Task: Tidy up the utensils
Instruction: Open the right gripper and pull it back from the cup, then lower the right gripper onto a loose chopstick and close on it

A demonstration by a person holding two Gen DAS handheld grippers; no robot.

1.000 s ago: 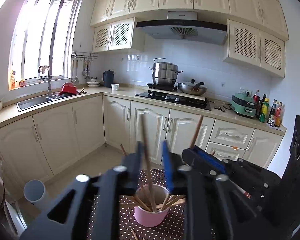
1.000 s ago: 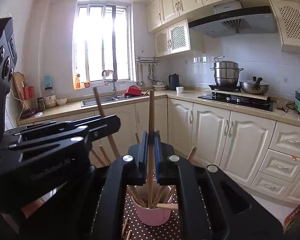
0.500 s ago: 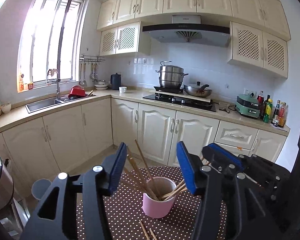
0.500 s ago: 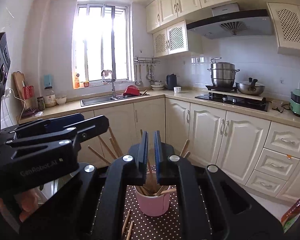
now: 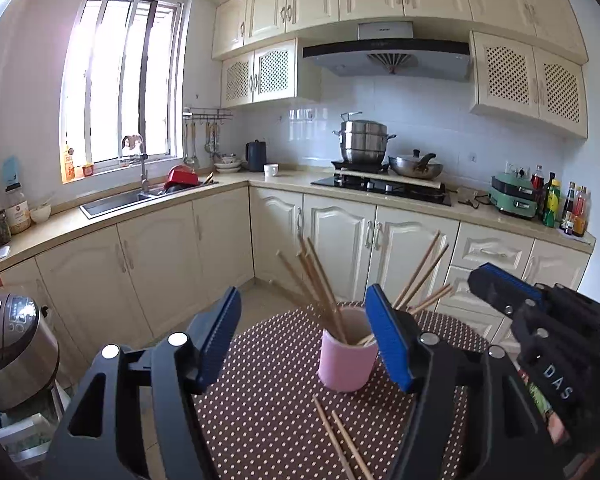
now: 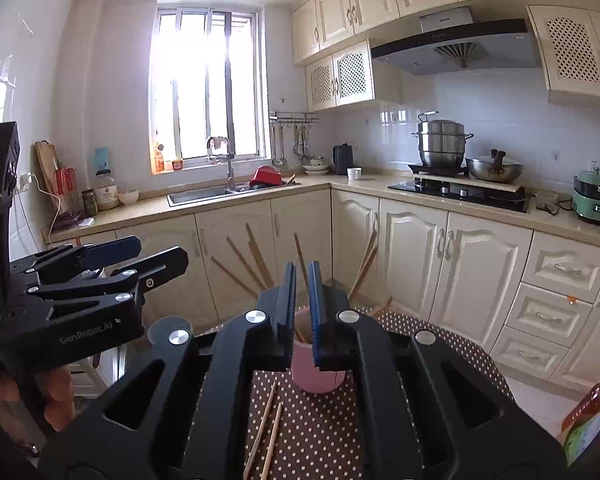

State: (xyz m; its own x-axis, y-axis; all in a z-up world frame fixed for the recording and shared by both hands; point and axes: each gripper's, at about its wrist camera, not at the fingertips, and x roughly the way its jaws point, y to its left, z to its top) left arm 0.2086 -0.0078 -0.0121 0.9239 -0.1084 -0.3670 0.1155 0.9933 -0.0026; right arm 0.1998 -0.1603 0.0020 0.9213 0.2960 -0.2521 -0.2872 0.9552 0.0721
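A pink cup (image 5: pixel 345 364) stands on a brown polka-dot table (image 5: pixel 268 400) and holds several wooden chopsticks (image 5: pixel 320 284) that fan out. Two loose chopsticks (image 5: pixel 340 440) lie on the cloth in front of it. My left gripper (image 5: pixel 304 344) is open and empty, with the cup just beyond its blue pads. In the right wrist view the cup (image 6: pixel 316 372) sits right behind my right gripper (image 6: pixel 303 312), whose jaws stand almost closed with a narrow gap and nothing between them. The two loose chopsticks (image 6: pixel 266 436) lie to its lower left.
A rice cooker (image 5: pixel 12 348) stands left of the table. The other gripper (image 5: pixel 540 320) shows at the right in the left wrist view, and at the left (image 6: pixel 80 292) in the right wrist view. Kitchen cabinets (image 5: pixel 340 240) and floor lie beyond.
Both grippers let go of a chopstick into the cup and drew back. The left gripper opened wide; the right stayed nearly closed, now empty.
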